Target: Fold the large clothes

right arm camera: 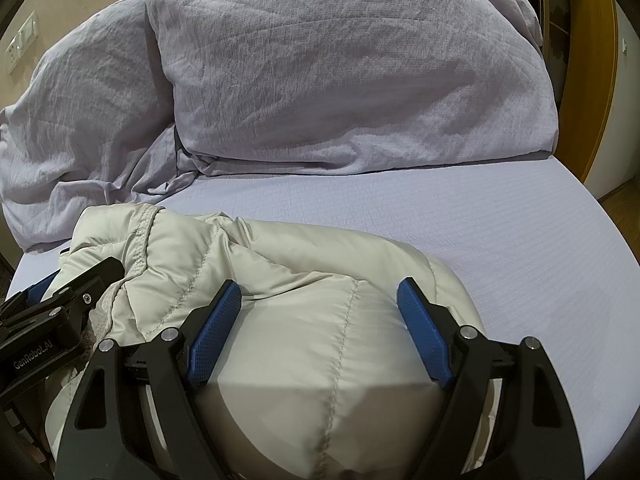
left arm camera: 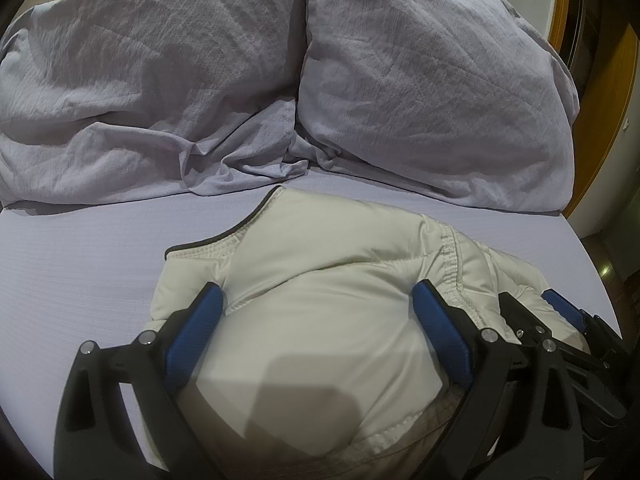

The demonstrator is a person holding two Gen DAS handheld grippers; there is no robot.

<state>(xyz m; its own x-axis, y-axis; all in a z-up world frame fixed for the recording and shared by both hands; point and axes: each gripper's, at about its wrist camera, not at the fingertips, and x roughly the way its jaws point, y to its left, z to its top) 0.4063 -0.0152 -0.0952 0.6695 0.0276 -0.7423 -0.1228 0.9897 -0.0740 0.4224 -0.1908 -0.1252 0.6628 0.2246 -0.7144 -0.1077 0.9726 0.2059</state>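
A cream quilted puffer jacket (left arm camera: 320, 236) lies bunched on the lilac bed sheet (left arm camera: 80, 260); a dark-trimmed edge runs along its far left side. My left gripper (left arm camera: 316, 292) stands wide, and its blue pads (left arm camera: 196, 328) press into a puffy bulge of the jacket that fills the gap. Just to its right, my right gripper (right arm camera: 320, 288) grips the jacket (right arm camera: 280, 248) the same way, the padding swelling between its fingers. Each gripper shows at the edge of the other's view. The jacket's near part is hidden under the grippers.
Two crumpled lilac pillows (left arm camera: 420, 92) and bedding (left arm camera: 140, 80) are piled at the far side of the bed. Bare sheet (right arm camera: 500, 240) stretches to the right of the jacket. A wooden frame (right arm camera: 592, 60) stands beyond the bed's right edge.
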